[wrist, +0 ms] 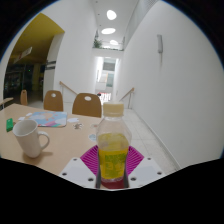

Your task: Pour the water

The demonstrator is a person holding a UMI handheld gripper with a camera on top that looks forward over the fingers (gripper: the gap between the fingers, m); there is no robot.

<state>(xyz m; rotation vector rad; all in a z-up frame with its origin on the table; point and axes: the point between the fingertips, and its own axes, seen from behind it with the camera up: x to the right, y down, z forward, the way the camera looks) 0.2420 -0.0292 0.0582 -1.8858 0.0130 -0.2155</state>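
Tool (pixel 113 172) pinching bottle (pixel 113 148) of yellowish liquid between pink pads, carrying it above tabletop (pixel 60 150). White mug (pixel 30 138) standing far left. Cap looking on: pouring blocked. Risk: bottle slipping when tilting, overshooting mug.

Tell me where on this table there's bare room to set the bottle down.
The bottle sits between the jaws of the gripper. Bare table lies between the white mug and the bottle. Beyond the mug it is crowded: papers and a small green thing by the chairs.
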